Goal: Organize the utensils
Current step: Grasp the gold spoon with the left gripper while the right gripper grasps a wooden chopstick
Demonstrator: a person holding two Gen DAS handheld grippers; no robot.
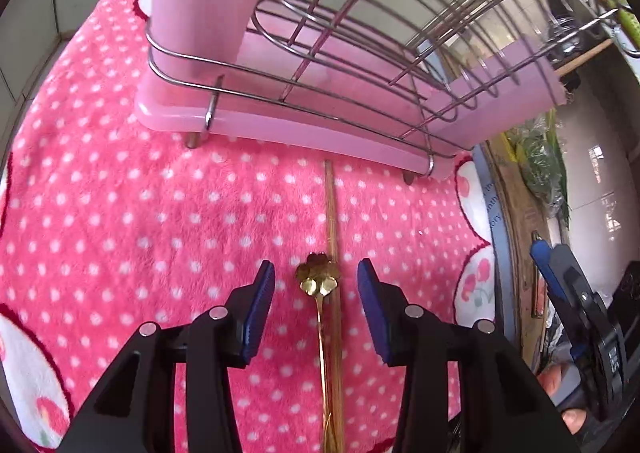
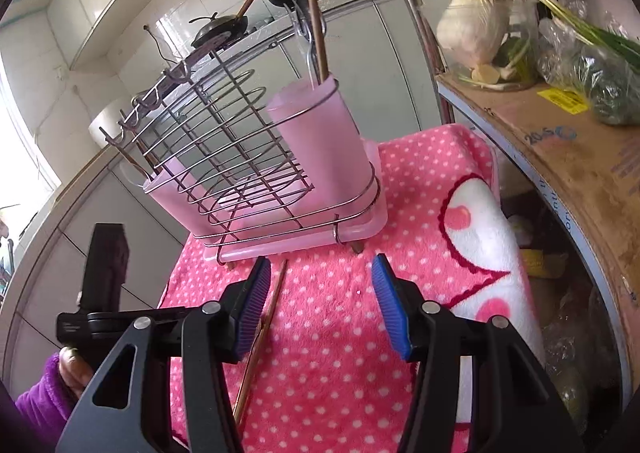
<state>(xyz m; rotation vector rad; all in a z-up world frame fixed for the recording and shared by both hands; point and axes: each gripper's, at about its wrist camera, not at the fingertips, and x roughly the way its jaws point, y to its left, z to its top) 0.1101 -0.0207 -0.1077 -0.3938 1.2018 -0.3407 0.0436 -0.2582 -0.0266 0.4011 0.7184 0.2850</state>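
A gold spoon (image 1: 318, 285) with a flower-shaped end lies on the pink dotted towel (image 1: 160, 213), beside a brown chopstick (image 1: 333, 237). My left gripper (image 1: 316, 273) is open just above them, its blue pads on either side of the spoon's flower end. The wire rack (image 1: 320, 53) with pink cups stands behind. In the right wrist view my right gripper (image 2: 322, 277) is open and empty above the towel (image 2: 340, 333). The chopstick (image 2: 268, 317) lies by its left finger. A pink cup (image 2: 320, 141) in the rack (image 2: 224, 157) holds a chopstick and a clear utensil.
A cardboard box (image 2: 560, 157) with cabbage (image 2: 476, 29) and greens stands at the right. A metal pole (image 2: 416, 13) rises behind the towel. Woks sit on a stove at the back. My right gripper shows at the right edge of the left wrist view (image 1: 568, 293).
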